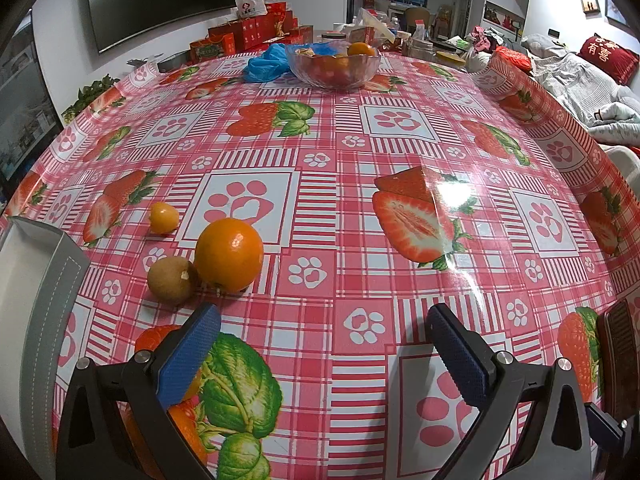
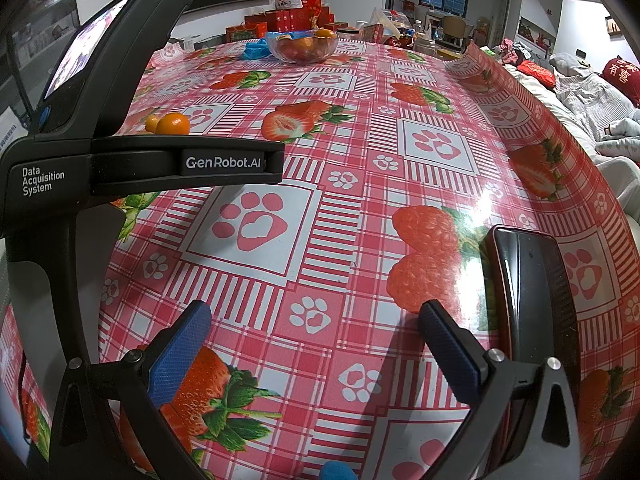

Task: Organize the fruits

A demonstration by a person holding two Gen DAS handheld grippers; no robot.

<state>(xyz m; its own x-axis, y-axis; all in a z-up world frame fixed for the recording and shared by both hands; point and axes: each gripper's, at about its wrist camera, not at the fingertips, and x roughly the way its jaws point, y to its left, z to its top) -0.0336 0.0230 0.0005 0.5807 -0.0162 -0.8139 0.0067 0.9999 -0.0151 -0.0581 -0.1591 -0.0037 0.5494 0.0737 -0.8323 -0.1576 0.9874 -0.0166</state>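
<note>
A large orange (image 1: 229, 255) rests on the strawberry-print tablecloth (image 1: 360, 216), touching a brown kiwi-like fruit (image 1: 173, 280) on its left. A small yellow-orange fruit (image 1: 164, 218) lies just beyond them. My left gripper (image 1: 320, 320) is open and holds nothing; its left fingertip is close in front of the orange and the brown fruit. At the far end stands a glass bowl (image 1: 370, 66) holding oranges and other fruit. My right gripper (image 2: 314, 316) is open over bare cloth. In the right wrist view the orange (image 2: 173, 124) and bowl (image 2: 280, 54) show past the left gripper's body (image 2: 180, 164).
A grey-white box edge (image 1: 40, 280) stands at the near left. A black device (image 2: 528, 280) lies on the table by the right gripper. A blue plastic bag (image 1: 266, 62) sits beside the bowl. Red gift boxes (image 1: 248, 36) and clutter crowd the far end; bedding lies right.
</note>
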